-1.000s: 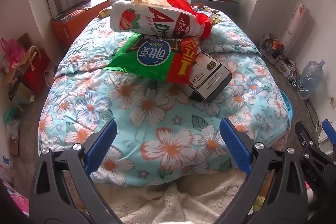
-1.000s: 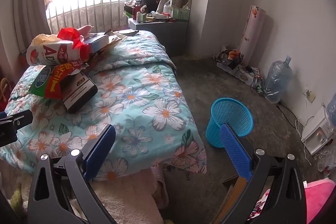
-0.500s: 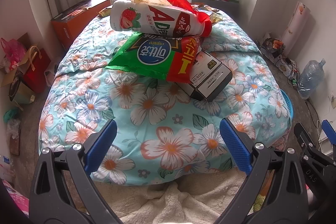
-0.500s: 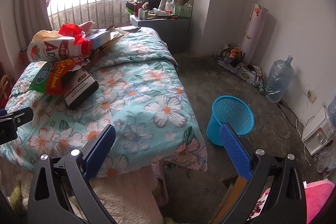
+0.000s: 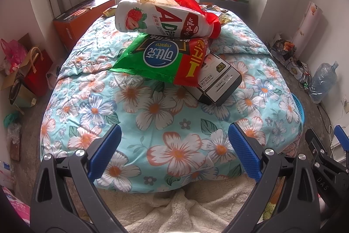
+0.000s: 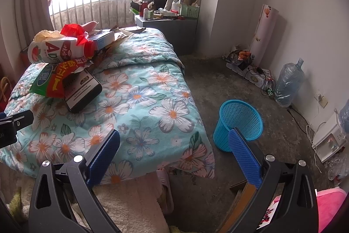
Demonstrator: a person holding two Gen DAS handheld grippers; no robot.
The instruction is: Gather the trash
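Floral turquoise quilt (image 5: 174, 123), blue basket (image 6: 238, 123)

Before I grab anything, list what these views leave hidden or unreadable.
- Black box: its far end lies under the green snack bag, both views.
- Blue basket: the inside bottom is out of sight in the right view; the bed hides all but its rim in the left view.
- Bottle: small print unreadable.
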